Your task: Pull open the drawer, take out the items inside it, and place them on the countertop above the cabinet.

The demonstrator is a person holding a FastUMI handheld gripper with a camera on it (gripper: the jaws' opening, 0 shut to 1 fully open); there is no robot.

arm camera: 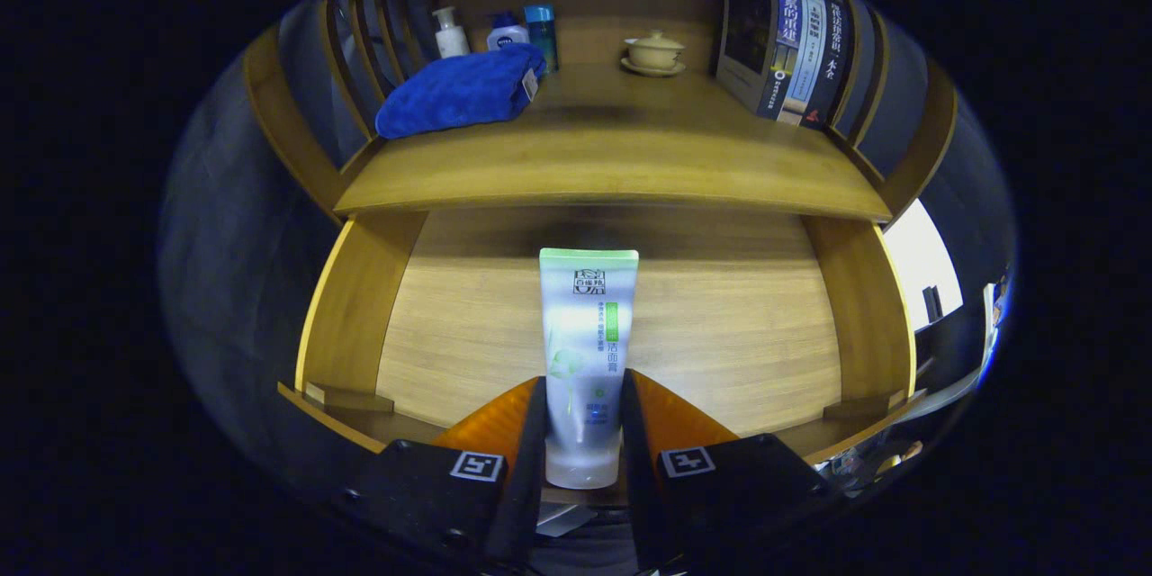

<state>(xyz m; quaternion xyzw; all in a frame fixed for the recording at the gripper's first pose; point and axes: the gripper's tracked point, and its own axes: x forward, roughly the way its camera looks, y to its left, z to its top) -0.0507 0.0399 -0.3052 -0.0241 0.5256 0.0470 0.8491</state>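
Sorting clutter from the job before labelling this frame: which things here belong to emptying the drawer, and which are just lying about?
Job:
tube, clamped between the tongs
open drawer
countertop

Lying about:
blue towel
bottles
lidded cup on a saucer
books

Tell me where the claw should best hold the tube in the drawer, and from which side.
Grip the tube low on its body, near the cap end, from the drawer's open front. It lies flat, lengthwise, cap toward the claw, so its narrow sides face the fingers. Both fingers already appear to press there, one on each side.
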